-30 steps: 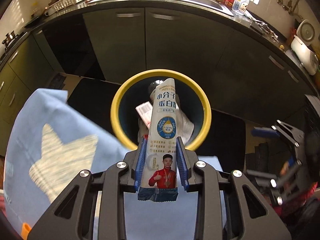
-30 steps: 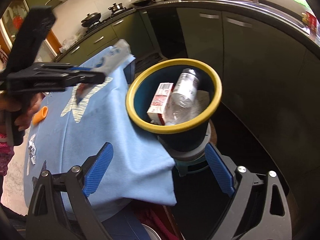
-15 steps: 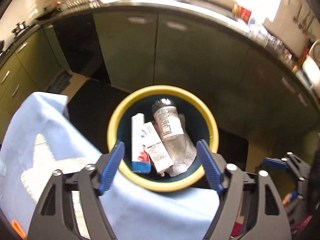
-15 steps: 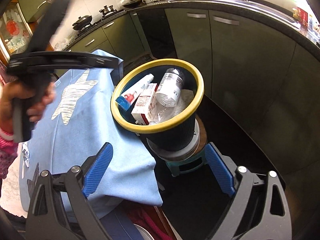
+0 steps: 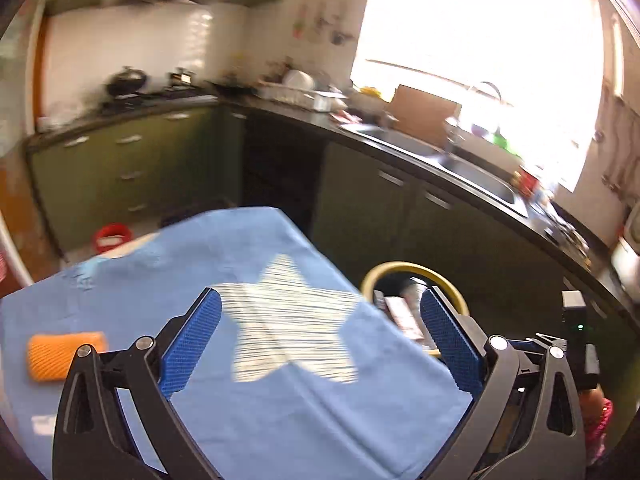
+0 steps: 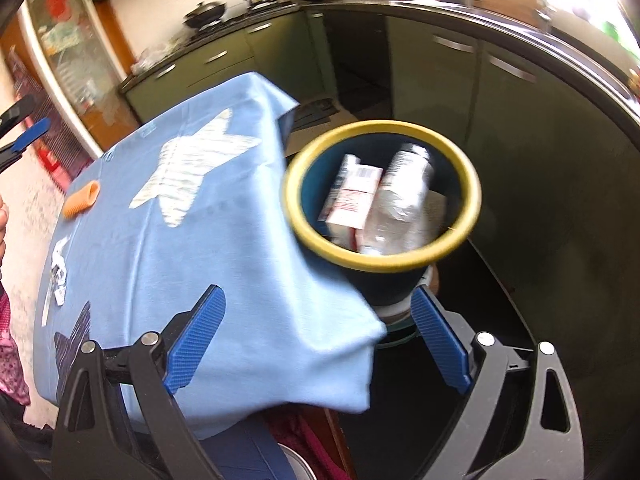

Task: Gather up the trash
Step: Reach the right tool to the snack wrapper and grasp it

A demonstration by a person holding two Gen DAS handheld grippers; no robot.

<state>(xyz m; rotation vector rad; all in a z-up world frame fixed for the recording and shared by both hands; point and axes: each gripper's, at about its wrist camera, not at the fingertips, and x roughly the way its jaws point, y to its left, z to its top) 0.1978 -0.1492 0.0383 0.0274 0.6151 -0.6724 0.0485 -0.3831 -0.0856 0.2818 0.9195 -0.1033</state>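
Note:
A dark bin with a yellow rim (image 6: 466,168) stands beside the table and holds a clear plastic bottle (image 6: 404,184), a white and red carton (image 6: 354,200) and a sachet. The bin's rim (image 5: 394,269) also shows in the left wrist view. My left gripper (image 5: 320,344) is open and empty above the blue cloth (image 5: 200,264). My right gripper (image 6: 316,340) is open and empty near the cloth's corner, in front of the bin. An orange foam tube (image 5: 64,354) lies on the cloth at the left; it also shows in the right wrist view (image 6: 82,199). Crumpled white paper (image 6: 58,268) lies near the cloth's left edge.
The blue cloth (image 6: 208,248) with star patches covers the table. Green kitchen cabinets (image 5: 120,168) and a dark counter with a sink (image 5: 472,168) curve behind. A red container (image 5: 112,236) sits on the floor beyond the table.
My left gripper opened and dropped the long sachet into the bin, then swung left and up over the cloth. My right gripper stayed open and shifted slightly.

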